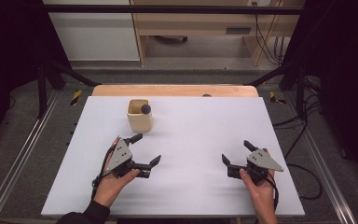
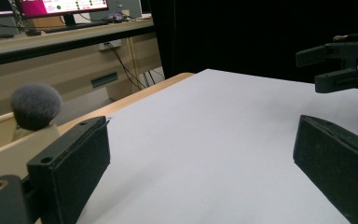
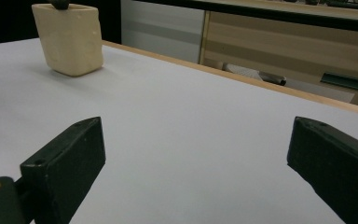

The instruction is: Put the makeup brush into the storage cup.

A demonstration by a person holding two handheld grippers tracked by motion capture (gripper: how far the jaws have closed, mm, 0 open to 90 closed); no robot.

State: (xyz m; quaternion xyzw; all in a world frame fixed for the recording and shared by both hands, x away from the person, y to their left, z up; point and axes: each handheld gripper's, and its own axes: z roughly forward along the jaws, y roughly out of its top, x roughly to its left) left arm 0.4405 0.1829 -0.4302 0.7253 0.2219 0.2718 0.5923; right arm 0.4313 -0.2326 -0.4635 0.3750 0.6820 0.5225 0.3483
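Note:
A cream cup (image 1: 138, 119) stands on the white board (image 1: 191, 182), left of centre toward the back. A dark fluffy brush head (image 1: 145, 108) pokes above its rim. My left gripper (image 1: 148, 148) rests just in front of the cup, open and holding nothing. In the left gripper view the grey brush head (image 2: 36, 105) sits past the left jaw, and my left gripper (image 2: 200, 158) stands wide apart over bare board. My right gripper (image 1: 235, 151) lies open at the right front. In the right gripper view the cup (image 3: 70, 39) stands far left, ahead of my right gripper (image 3: 196, 163).
The board lies on a wooden table whose back edge (image 1: 175, 90) shows behind it. Metal rails (image 1: 14, 158) run along both sides, and cables (image 1: 303, 126) trail at the right. A wooden cabinet (image 1: 196, 28) stands beyond the table. A monitor (image 2: 56, 7) glows behind.

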